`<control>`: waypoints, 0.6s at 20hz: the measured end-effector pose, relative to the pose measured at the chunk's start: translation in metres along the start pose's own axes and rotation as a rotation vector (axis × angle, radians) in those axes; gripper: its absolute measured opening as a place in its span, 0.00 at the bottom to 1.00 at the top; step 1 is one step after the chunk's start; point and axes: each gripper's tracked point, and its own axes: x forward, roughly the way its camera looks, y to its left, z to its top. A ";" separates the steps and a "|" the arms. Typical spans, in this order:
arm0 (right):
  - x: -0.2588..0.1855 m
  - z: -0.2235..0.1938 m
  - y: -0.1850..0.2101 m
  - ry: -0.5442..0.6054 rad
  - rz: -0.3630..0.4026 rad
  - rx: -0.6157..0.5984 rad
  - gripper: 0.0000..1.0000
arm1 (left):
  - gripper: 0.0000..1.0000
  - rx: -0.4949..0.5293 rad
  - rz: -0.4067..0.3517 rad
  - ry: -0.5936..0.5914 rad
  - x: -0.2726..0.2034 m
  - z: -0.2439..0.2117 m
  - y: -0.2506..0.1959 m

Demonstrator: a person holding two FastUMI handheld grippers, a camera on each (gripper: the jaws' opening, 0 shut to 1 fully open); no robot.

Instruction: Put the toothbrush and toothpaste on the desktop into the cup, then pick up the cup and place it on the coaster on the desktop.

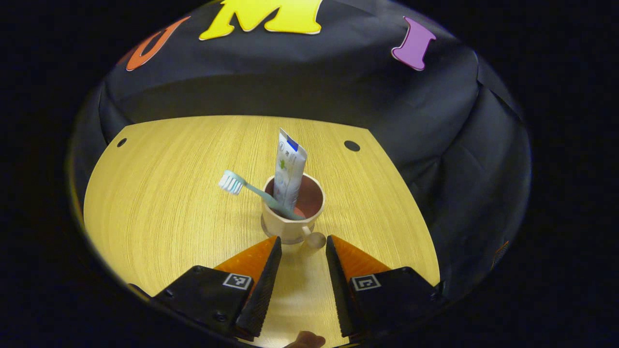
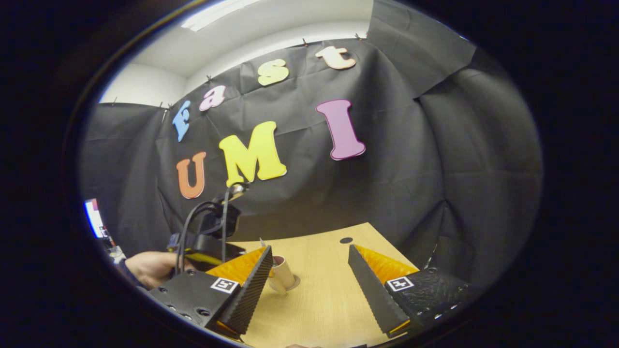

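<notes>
A beige cup (image 1: pixel 290 220) with a reddish inside stands upright mid-table, its handle (image 1: pixel 315 239) turned toward me. A white toothpaste tube (image 1: pixel 289 171) stands in it, and a teal toothbrush (image 1: pixel 251 189) leans out to the left, bristles up. A thin round coaster (image 1: pixel 264 226) rims the cup's base. My left gripper (image 1: pixel 303 240) is open just short of the cup, with the handle near the gap between its tips. My right gripper (image 2: pixel 309 248) hangs open above the table, nothing in it. In the right gripper view the cup (image 2: pixel 283 271) is partly hidden by a finger.
The wooden table (image 1: pixel 169 203) has small round holes (image 1: pixel 351 145) near its far corners and ends at the black cloth wall. In the right gripper view a person's hand (image 2: pixel 147 268) holds the other gripper (image 2: pixel 208 241) at the left. A bright screen (image 2: pixel 94 217) sits far left.
</notes>
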 end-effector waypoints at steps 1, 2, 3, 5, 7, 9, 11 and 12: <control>0.000 -0.003 0.003 0.008 0.004 -0.003 0.92 | 0.62 0.014 0.002 -0.051 -0.007 0.002 0.005; 0.003 -0.008 0.004 0.015 0.005 -0.016 0.95 | 0.62 0.032 0.005 -0.108 -0.016 0.005 0.012; 0.005 -0.012 0.005 0.020 -0.001 -0.036 0.91 | 0.63 0.049 0.019 -0.173 -0.026 0.010 0.021; 0.010 -0.020 0.006 0.030 -0.024 -0.068 0.95 | 0.75 0.085 0.073 -0.301 -0.047 0.023 0.045; 0.009 -0.025 0.016 0.040 -0.018 -0.073 0.95 | 1.00 0.109 0.156 -0.405 -0.072 0.036 0.080; 0.007 -0.028 0.025 0.038 -0.018 -0.088 0.99 | 1.00 0.097 0.180 -0.509 -0.101 0.035 0.082; 0.004 -0.028 0.035 0.019 -0.023 -0.123 0.95 | 0.99 0.100 0.159 -0.576 -0.127 0.025 0.101; 0.001 -0.028 0.042 0.007 -0.025 -0.139 0.95 | 0.99 0.108 0.167 -0.594 -0.135 0.024 0.108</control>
